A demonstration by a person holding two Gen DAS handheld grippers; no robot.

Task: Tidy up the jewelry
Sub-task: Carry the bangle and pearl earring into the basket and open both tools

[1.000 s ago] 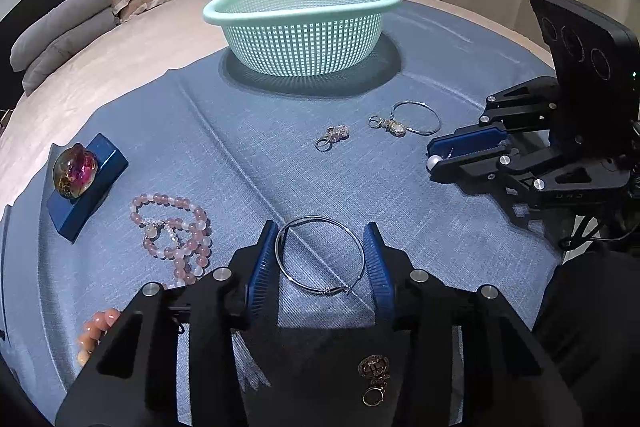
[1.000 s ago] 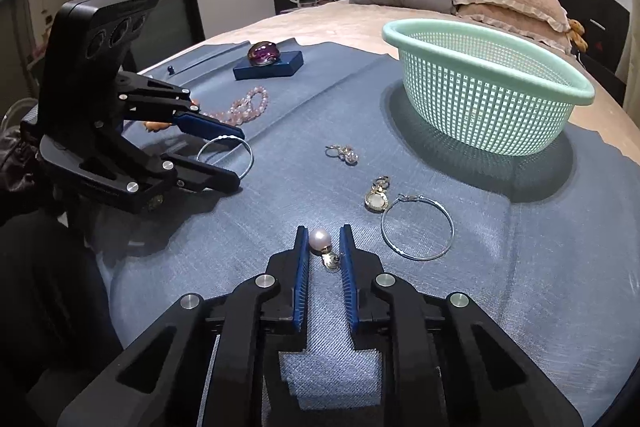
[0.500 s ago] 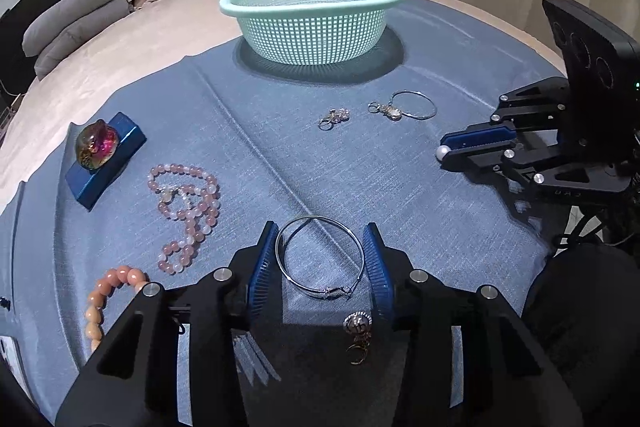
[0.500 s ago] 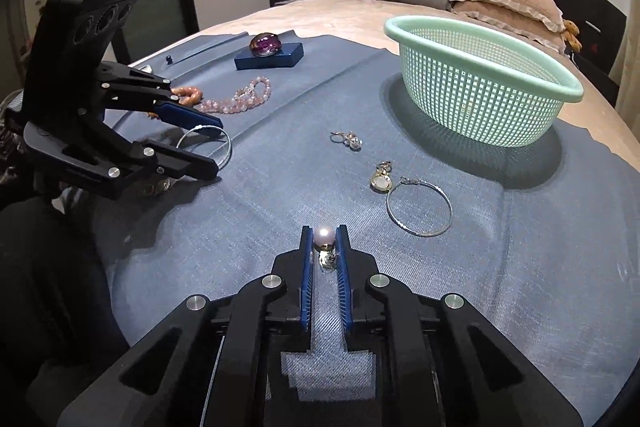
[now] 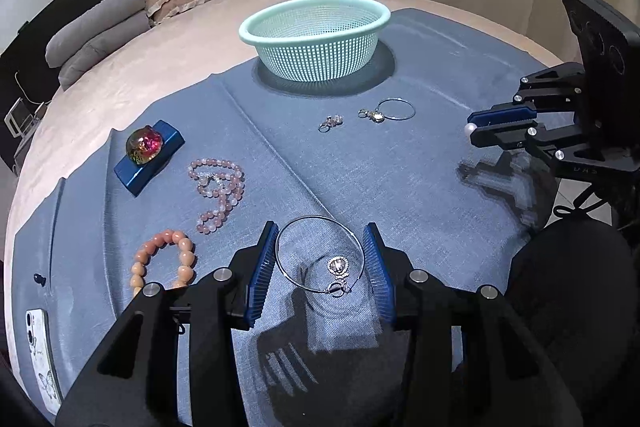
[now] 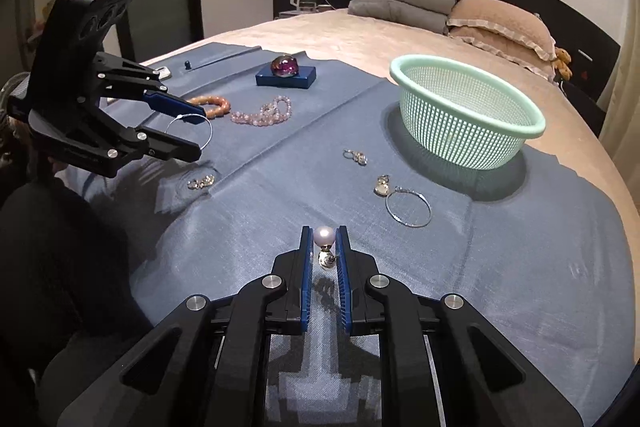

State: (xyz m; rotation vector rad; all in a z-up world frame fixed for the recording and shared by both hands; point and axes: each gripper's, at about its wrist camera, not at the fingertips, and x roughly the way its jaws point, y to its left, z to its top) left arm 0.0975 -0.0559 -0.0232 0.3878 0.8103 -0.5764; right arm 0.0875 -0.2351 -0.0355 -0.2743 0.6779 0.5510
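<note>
Your left claw grips the big hoop, lifted over the blue cloth | your right claw pinches the pearl earring, tilted down | green basket far side, bare cloth in between

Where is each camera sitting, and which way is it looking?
Left wrist view: on the left tongs, looking down the blue cloth at the green basket; its own fingers grip a silver hoop.
Right wrist view: on the right tongs, facing the basket from the other side; its fingers pinch a pearl earring.
Shared: each sees the other tongs, the basket, the pink bead necklace.
</note>
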